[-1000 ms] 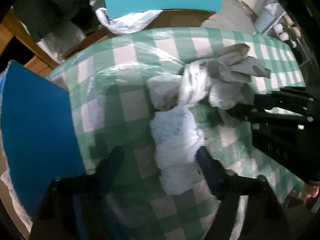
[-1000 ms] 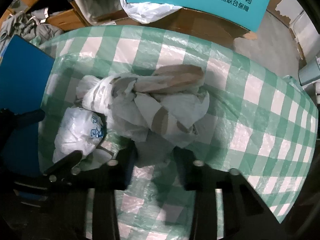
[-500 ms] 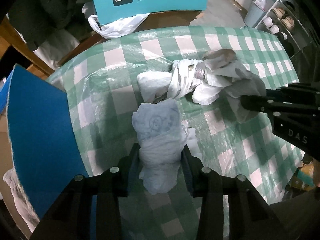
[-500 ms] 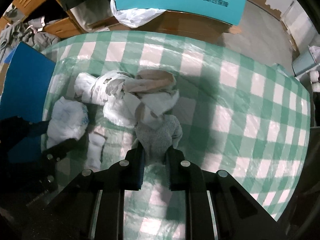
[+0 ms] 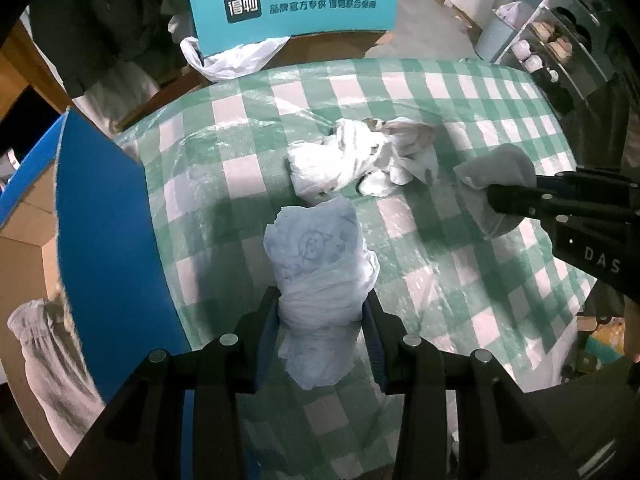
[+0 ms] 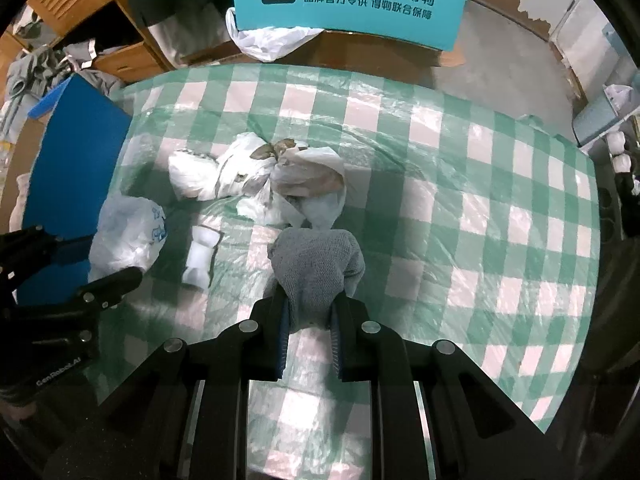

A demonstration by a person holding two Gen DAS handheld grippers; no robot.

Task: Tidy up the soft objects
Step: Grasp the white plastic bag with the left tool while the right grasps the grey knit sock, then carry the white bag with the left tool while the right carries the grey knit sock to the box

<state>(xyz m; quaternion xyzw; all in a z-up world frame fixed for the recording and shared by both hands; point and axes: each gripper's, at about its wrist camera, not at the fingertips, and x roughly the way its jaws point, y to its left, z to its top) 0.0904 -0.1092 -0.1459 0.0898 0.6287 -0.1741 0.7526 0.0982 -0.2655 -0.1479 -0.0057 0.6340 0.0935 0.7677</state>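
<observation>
Lifted now: crumpled white bundle [image 5: 320, 276]

Both grippers are matte black plastic frames. The left gripper [image 5: 320, 316] carries round silver screws along its arms and blue pads inside its fingers [image 5: 267, 320]. The right gripper [image 6: 308, 312] looks the same, with ribbed blue pads; its side bears pale "DAS" lettering.

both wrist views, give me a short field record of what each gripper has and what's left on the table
left gripper: shut on white plastic bag bundle
right gripper: shut on grey knit cloth
left on table: knotted white and brown bag pile, small white roll
surface: green checked tablecloth under clear plastic
beside table: blue box
behind table: teal box with Chinese print
</observation>
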